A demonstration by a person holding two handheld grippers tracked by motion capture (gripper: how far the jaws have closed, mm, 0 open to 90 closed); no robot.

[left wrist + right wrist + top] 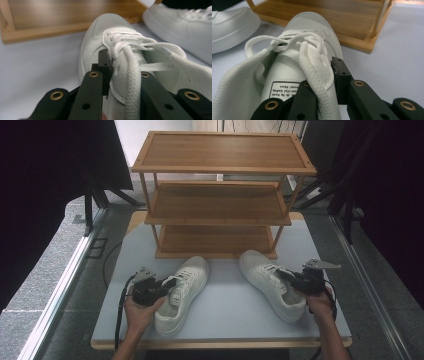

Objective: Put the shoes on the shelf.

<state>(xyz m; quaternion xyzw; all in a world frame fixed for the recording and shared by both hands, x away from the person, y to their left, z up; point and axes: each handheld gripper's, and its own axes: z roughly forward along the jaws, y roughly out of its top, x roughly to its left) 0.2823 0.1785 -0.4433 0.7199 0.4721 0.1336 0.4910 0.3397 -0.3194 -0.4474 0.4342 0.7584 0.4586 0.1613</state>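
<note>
Pale table before wooden rack, left tongs pinching left sneaker's side, right tongs pinching right sneaker's side

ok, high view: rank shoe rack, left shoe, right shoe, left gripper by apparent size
1. shoe rack, by far the largest.
2. left shoe and right shoe: look alike, a matched pair, no ranking.
3. left gripper, smallest.

Both grippers' fingers clamped.

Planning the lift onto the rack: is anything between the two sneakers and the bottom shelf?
Nothing visible. The left sneaker and right sneaker point at the bottom shelf, with only bare table between.
</note>
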